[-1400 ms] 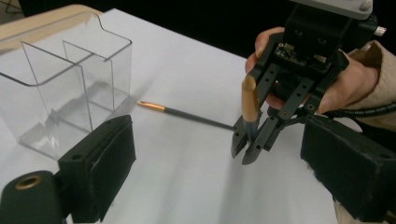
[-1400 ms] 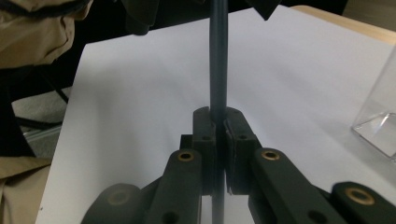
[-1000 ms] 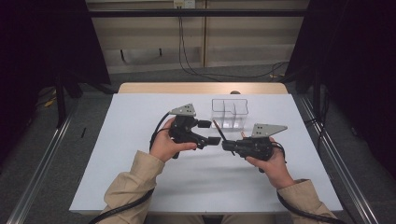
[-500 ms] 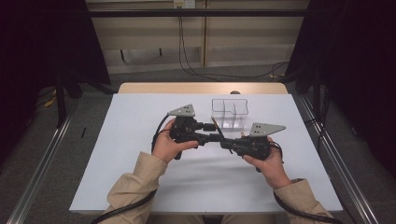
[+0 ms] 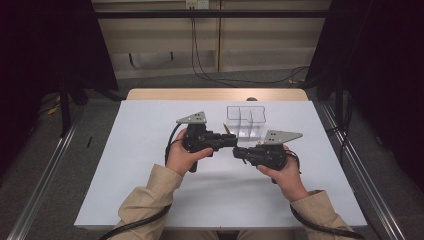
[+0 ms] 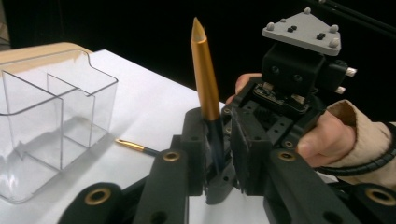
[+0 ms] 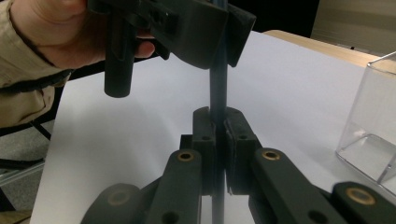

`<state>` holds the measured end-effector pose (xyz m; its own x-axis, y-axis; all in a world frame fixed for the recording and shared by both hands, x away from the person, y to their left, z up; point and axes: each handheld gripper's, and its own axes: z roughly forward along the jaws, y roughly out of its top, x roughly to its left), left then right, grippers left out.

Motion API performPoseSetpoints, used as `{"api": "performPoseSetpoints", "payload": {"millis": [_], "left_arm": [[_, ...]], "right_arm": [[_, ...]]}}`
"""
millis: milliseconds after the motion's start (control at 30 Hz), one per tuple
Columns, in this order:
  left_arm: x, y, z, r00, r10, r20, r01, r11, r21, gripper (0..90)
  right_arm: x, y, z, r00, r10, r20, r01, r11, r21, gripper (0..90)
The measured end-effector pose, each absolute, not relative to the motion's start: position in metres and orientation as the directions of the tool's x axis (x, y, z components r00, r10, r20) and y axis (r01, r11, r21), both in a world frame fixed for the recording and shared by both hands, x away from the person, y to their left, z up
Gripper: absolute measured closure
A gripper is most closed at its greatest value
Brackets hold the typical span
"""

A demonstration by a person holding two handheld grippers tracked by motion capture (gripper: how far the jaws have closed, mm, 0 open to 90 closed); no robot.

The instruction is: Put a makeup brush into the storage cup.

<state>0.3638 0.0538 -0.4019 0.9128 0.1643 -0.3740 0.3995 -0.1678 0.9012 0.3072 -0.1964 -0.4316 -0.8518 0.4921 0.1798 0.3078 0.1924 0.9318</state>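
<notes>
A pen with a gold cap and a dark barrel stands upright between both grippers above the table's middle. My left gripper has just been closing with the barrel between its jaws, and they now press on it just under the cap. My right gripper is shut on the same barrel lower down. In the high view the left gripper and the right gripper meet tip to tip, and the gold cap pokes out beyond them.
A clear plastic box with compartments stands just behind the grippers on the white table. A second thin gold-and-dark pen piece lies on the table beside the box.
The left gripper's jaws have closed onto the pen barrel that the right gripper holds. The right gripper edged a little toward the left one.
</notes>
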Motion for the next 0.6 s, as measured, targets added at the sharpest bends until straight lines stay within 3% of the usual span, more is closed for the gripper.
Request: {"api": "performPoseSetpoints", "payload": {"millis": [600], "left_arm": [[0.3603, 0.052, -0.4038, 0.922, 0.166, -0.351, 0.372, -0.12, 0.921, 83.4]], "right_arm": [[0.3087, -0.1869, -0.4327, -0.838, 0.496, 0.228, 0.344, 0.155, 0.926, 84.1]]}}
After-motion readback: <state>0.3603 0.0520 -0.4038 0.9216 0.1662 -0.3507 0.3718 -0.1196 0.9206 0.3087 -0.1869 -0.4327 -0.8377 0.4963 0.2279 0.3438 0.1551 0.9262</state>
